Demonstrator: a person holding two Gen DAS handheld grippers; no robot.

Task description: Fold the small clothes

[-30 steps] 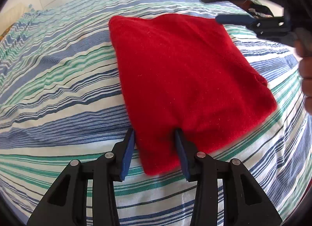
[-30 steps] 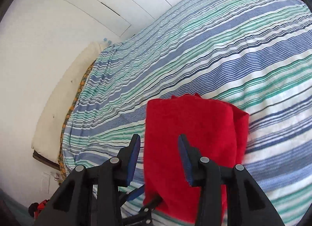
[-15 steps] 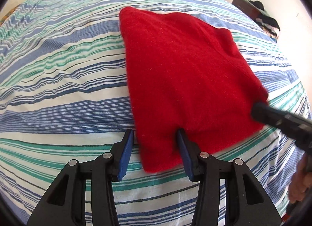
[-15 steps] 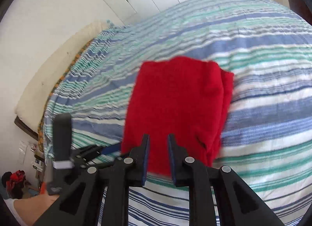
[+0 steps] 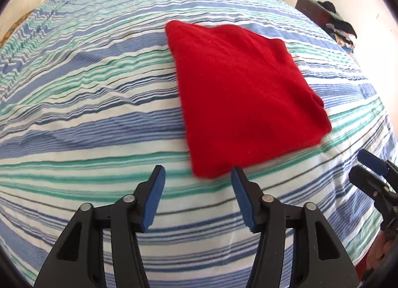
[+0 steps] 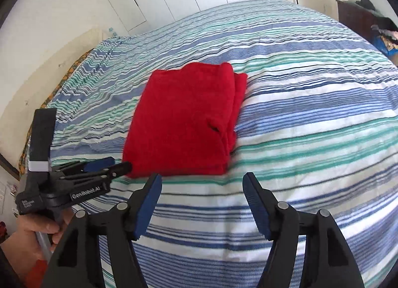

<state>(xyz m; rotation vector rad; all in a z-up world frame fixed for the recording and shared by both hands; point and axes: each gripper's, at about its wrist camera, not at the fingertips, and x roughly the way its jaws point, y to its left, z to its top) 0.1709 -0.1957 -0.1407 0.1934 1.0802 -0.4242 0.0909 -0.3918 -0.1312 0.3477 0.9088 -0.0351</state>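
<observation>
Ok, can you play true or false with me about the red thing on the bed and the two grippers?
1. The red garment lies folded on the striped bedspread. True.
2. The left gripper is pinching the garment. False: its jaws have just been opening and stand apart, with the near corner of the cloth just beyond their tips.
3. The right gripper is open. True: its jaws have just been opening, with nothing between them.
4. The garment hangs in the air. False: it rests flat on the bed.
5. The bedspread is plain white. False: it has blue, green and white stripes.
</observation>
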